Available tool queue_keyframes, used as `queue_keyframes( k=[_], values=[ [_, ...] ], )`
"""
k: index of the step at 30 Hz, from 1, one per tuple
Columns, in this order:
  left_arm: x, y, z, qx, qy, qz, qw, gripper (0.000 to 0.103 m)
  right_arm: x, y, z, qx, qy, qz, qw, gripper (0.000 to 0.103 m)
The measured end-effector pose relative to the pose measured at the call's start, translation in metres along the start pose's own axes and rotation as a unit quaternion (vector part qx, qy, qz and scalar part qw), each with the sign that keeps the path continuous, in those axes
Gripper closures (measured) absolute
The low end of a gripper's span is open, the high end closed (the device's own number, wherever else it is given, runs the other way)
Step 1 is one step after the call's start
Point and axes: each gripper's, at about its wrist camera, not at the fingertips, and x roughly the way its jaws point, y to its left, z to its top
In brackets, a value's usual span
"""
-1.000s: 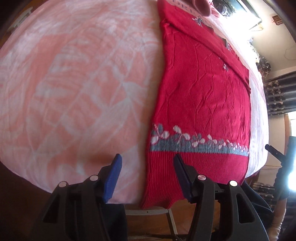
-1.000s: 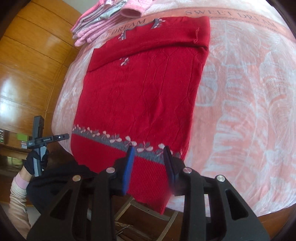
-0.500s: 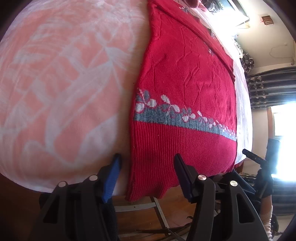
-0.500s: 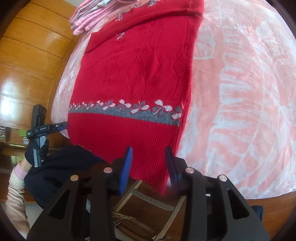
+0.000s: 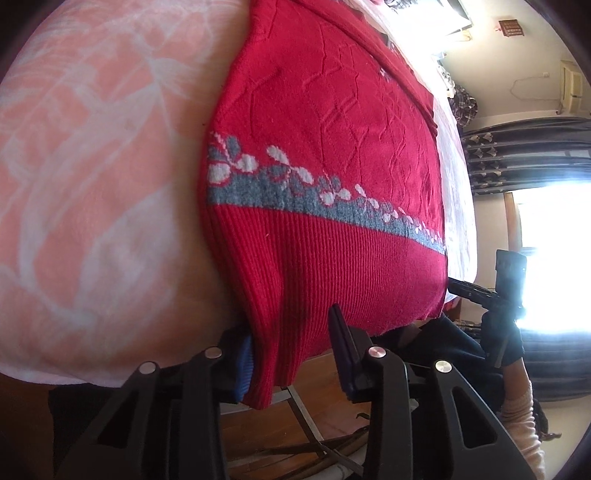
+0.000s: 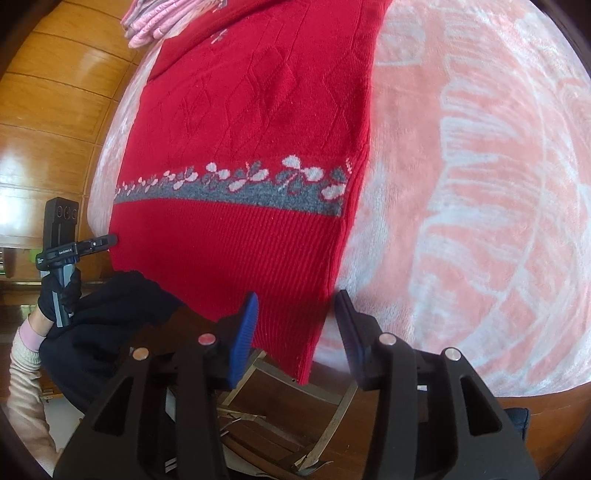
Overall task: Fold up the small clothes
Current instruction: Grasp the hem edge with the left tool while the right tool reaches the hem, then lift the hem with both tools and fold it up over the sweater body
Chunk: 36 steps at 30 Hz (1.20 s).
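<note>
Partly, red sweater [image 5: 317, 155] hem hides left tongs [image 5: 291, 354] pad.

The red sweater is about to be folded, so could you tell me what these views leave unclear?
- Red sweater: collar cut off by the top edge, both views.
- Left gripper: left finger half hidden behind the hem.
- Pink clothes: cut off by the top edge, right wrist view.

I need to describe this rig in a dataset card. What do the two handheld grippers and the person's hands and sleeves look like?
Both the left gripper and the right gripper have black angular plastic bodies with round silver bolt heads and ribbed blue fingers. Seen from the right wrist view, the left gripper's handle is black and grey with small white lettering and a boxy black camera block on top. The hand wears a black glove, with a pale pink cuff and cream sleeve.
</note>
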Motion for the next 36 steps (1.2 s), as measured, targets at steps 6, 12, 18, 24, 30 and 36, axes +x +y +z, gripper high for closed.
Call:
queue_keyframes(
  k=[6, 12, 18, 24, 30, 36],
  values=[
    [0.002, 0.002, 0.001, -0.013, 0.001, -0.004, 0.9999, 0.066, 0.004, -0.001, -0.001, -0.002, 0.005, 0.011, 1.0, 0.07],
    [0.0, 0.001, 0.001, -0.016, -0.006, 0.007, 0.9998, 0.089, 0.001, 0.001, -0.005, -0.001, 0.005, 0.031, 0.999, 0.094],
    [-0.019, -0.01, 0.008, -0.014, -0.043, -0.037, 0.9983, 0.095, -0.021, 0.008, 0.001, 0.007, -0.02, 0.082, 0.996, 0.096],
    [-0.049, -0.023, 0.028, -0.016, -0.097, -0.074, 0.9924, 0.096, -0.048, 0.004, 0.017, 0.035, -0.067, 0.108, 0.991, 0.097],
    [-0.061, -0.024, 0.06, -0.034, -0.133, -0.072, 0.9878, 0.096, -0.063, -0.013, 0.049, 0.082, -0.102, 0.1, 0.986, 0.097],
    [-0.065, -0.022, 0.105, -0.048, -0.167, -0.073, 0.982, 0.096, -0.07, -0.023, 0.091, 0.106, -0.125, 0.079, 0.983, 0.097]
  ],
)
